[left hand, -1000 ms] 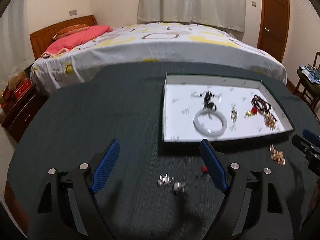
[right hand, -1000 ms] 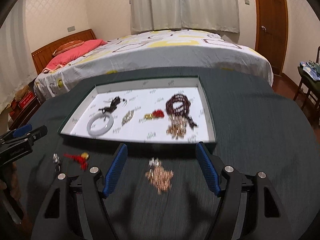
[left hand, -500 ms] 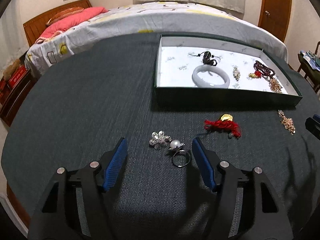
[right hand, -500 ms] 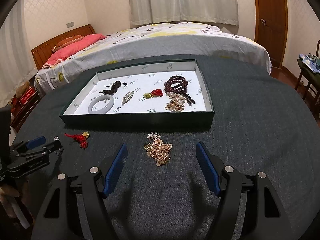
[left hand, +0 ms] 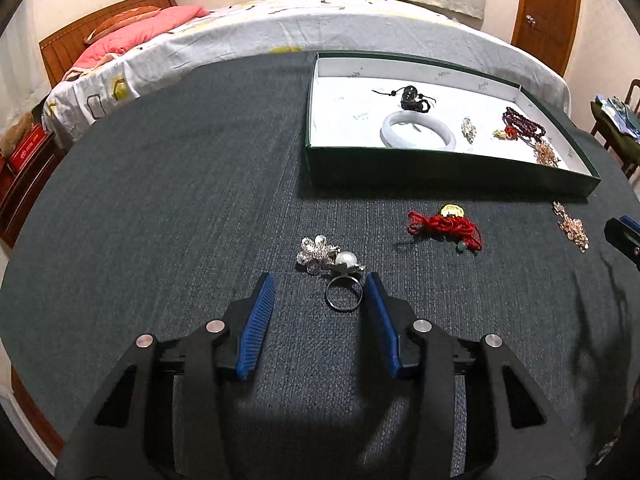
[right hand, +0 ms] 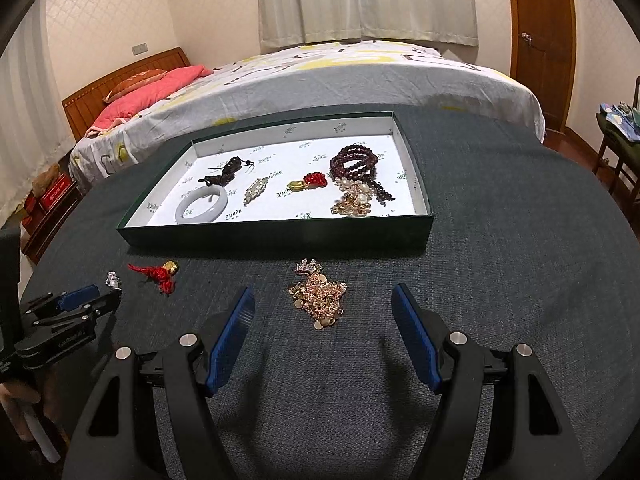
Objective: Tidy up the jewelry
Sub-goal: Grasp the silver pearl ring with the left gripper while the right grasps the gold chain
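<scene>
A pearl ring [left hand: 344, 292] and a silver flower brooch [left hand: 316, 253] lie on the dark table just ahead of my open left gripper [left hand: 320, 284]; the ring's band is beside the right finger. A red cord charm [left hand: 444, 226] lies further right. A gold chain piece [right hand: 320, 296] lies between the fingertips of my open right gripper [right hand: 324, 300]. The green tray [right hand: 280, 236] holds a white bangle [right hand: 202, 210], dark beads [right hand: 354, 162] and other pieces.
The bed [right hand: 320, 76] stands beyond the round table. A wooden door [right hand: 540, 40] is at the back right and a chair [right hand: 620, 148] with clutter at the right. The left gripper shows in the right wrist view [right hand: 80, 304].
Both grippers have come down and forward toward the table. The left fingers have closed in somewhat around the ring. The right gripper now has the gold chain between its tips.
</scene>
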